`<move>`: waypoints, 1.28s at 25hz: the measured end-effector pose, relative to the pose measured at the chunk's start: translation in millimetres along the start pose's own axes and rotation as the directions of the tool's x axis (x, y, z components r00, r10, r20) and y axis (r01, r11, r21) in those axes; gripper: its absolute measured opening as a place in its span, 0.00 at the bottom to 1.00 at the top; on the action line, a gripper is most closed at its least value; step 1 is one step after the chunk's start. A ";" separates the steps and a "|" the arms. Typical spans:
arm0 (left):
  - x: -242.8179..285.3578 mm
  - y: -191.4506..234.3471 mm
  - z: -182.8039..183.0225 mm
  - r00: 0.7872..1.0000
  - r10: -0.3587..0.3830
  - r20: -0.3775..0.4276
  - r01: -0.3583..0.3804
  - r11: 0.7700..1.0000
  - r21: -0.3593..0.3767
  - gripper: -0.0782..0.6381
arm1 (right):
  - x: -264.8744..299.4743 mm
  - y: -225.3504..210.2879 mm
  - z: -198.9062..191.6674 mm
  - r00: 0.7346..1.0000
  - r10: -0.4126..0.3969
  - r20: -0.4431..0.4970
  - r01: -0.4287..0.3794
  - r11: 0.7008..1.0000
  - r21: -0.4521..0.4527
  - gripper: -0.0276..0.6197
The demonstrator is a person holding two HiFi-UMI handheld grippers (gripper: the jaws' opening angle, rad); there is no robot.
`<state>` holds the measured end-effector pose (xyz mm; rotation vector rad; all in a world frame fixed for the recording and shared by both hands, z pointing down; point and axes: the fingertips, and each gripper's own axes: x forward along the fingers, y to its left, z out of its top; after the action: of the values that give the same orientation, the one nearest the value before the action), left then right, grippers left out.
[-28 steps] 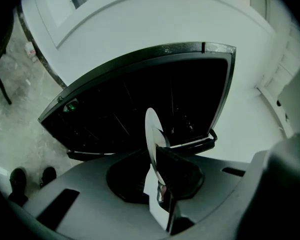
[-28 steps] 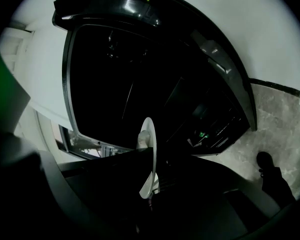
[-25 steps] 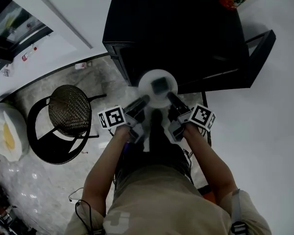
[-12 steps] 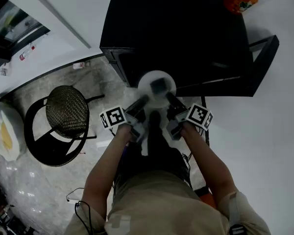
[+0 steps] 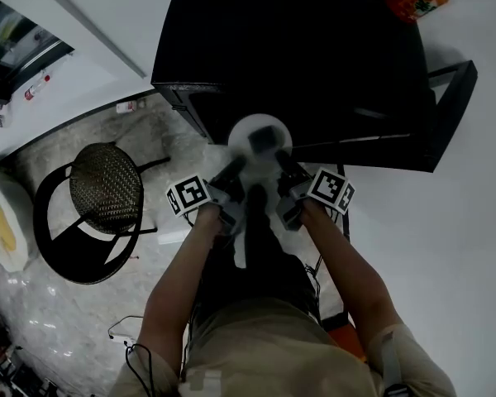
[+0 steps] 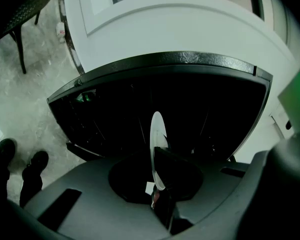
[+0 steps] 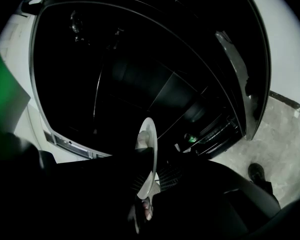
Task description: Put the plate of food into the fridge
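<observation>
**Two claws clamping plate [image 5: 241,135] at fridge [image 5: 314,48] mouth**

The left gripper [image 5: 234,169] and right gripper [image 5: 283,164] are each pinching an opposite rim of the white plate, which is lying level, face up, bridging both claws. Beyond the jaws, the black fridge is standing open.

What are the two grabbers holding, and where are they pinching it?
Both hold one white plate by its rim: the left gripper pinches the left edge, the right gripper the right edge.
</observation>
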<state>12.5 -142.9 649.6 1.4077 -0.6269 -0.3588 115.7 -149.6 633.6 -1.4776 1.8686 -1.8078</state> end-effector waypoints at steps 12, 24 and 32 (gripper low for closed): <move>5.9 21.9 9.3 0.997 0.039 0.065 -0.036 0.998 -0.061 0.13 | 21.0 -15.7 -0.6 0.999 -0.004 -0.039 0.004 1.000 0.002 0.09; 11.7 30.9 13.9 0.993 0.063 0.103 -0.056 0.996 -0.075 0.13 | 31.9 -27.8 -1.0 0.998 -0.019 -0.064 0.018 1.000 -0.014 0.09; 16.2 33.4 16.9 0.989 0.067 0.131 -0.056 0.995 -0.081 0.13 | 34.4 -31.9 -1.2 0.995 -0.032 -0.099 0.026 0.997 -0.067 0.09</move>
<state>10.8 -160.9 686.2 1.2947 -0.7567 -0.4266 114.2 -166.3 677.4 -1.4684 1.9808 -1.8838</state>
